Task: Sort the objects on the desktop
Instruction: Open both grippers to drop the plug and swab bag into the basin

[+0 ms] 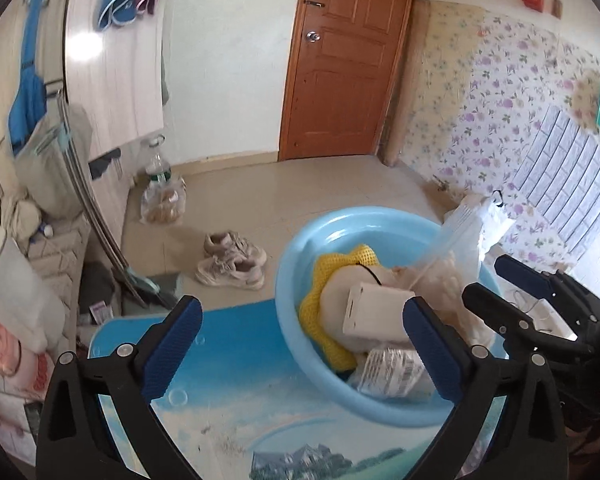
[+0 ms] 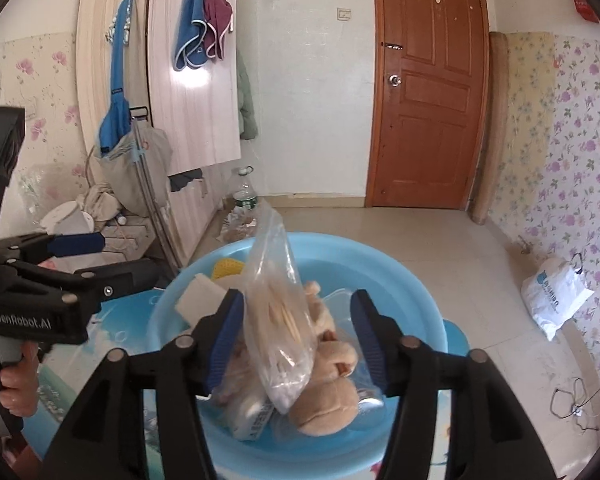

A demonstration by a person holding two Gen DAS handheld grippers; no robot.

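A light blue basin (image 1: 296, 264) (image 2: 380, 258) stands on a blue picture-printed table (image 1: 236, 360). It holds a yellow mesh cloth (image 1: 328, 280), a white box (image 1: 374, 314), a labelled packet (image 1: 392, 372), a tan plush toy (image 2: 332, 392) and a clear plastic bag of sticks (image 2: 276, 320). My left gripper (image 1: 300, 344) is open and empty over the basin's near left rim. My right gripper (image 2: 296, 340) is open above the basin, with the clear bag standing between its fingers, against the left pad (image 2: 226, 340). In the left wrist view the right gripper (image 1: 500, 288) shows at the right.
The floor beyond the table holds a pair of shoes (image 1: 232, 260), a water bottle (image 1: 158, 168) and a white shopping bag (image 2: 556, 296). A wooden door (image 2: 428, 88) is at the back. Clutter and a wardrobe (image 2: 196, 68) stand at the left.
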